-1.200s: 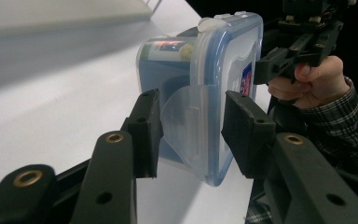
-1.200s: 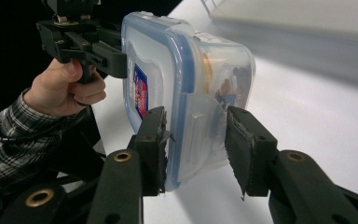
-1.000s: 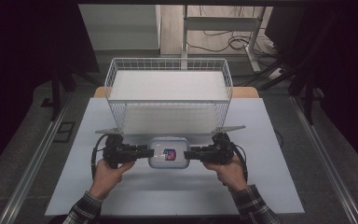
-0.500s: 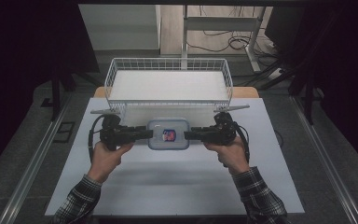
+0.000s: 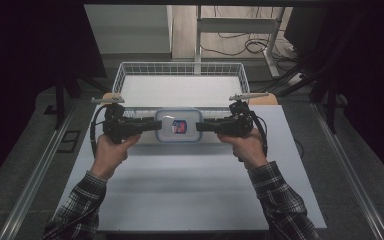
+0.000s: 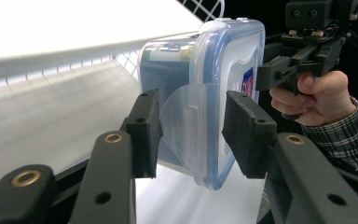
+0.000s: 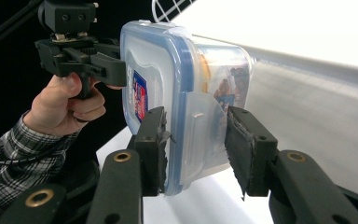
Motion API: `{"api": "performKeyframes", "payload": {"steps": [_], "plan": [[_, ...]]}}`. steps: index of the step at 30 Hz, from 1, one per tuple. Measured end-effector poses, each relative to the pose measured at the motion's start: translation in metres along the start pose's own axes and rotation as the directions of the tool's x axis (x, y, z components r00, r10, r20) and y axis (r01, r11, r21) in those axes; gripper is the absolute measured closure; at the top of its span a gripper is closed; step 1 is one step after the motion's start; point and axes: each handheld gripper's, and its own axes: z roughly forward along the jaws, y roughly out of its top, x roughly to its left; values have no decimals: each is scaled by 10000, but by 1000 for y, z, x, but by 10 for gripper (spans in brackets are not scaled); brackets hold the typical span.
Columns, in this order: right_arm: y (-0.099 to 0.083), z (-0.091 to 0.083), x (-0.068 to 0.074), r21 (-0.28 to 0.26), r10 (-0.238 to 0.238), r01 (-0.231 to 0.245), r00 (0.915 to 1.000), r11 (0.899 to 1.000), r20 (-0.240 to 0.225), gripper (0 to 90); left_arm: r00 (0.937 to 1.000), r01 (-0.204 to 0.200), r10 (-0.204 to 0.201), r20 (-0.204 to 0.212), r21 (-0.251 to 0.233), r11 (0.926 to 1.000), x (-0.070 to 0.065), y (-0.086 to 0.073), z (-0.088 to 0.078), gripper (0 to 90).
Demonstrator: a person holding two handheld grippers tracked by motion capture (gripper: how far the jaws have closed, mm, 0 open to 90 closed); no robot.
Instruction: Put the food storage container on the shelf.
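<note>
Gripping both short ends of a clear plastic container [image 5: 178,126], the two grippers hold it off the table, mid-frame in the high view. Left gripper [image 5: 152,124] comes in from frame left, jaws part-way closed on the container's left end; in the left gripper view its two black pads [image 6: 145,130] sit either side of the container [image 6: 205,93], one on the base, one on the lid side, with the lid's clear latch flap between them. Right gripper [image 5: 202,126] comes in from frame right, jaws clamped on the right end; in the right gripper view one pad [image 7: 153,140] is against the lid face and the other against the base, latch flap between them too. Container [image 7: 177,88] has a blue-rimmed lid with a small red and blue sticker; brownish contents show through the wall, too unclear to name. In the high view the lid faces up, container level. Left hand [image 5: 111,150] and right hand [image 5: 246,146] hold the gripper handles, plaid sleeves entering from bottom of frame. Just behind the container, upper centre, stands a white wire basket [image 5: 122,75]; the container overlaps its near rim in the picture. Below lies the white table [image 5: 180,190], lower half of frame.
</note>
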Motion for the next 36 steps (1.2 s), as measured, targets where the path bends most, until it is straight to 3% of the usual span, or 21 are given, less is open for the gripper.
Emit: {"api": "performKeyframes", "payload": {"steps": [11, 20, 27, 36], "plan": [[42, 0, -5, -293, -80, 80, 10000, 9995, 10, 586, 9999, -81, 78, -153, -196, 9998, 5, 40, -4, 569], [62, 1, -16, -440, 84, -80, 9999, 9990, 81, 583, 9998, 33, -37, -172, -215, 9998, 15, 60, 2, 571], [75, 2, -27, -555, 184, -171, 9996, 9983, 228, 580, 9998, 167, -169, -94, -221, 9996, 27, 70, 10, 571], [77, 10, -41, -478, 446, -432, 9986, 9979, 272, 580, 9993, 344, -347, -102, -235, 9991, 40, 70, 17, 568]]}}
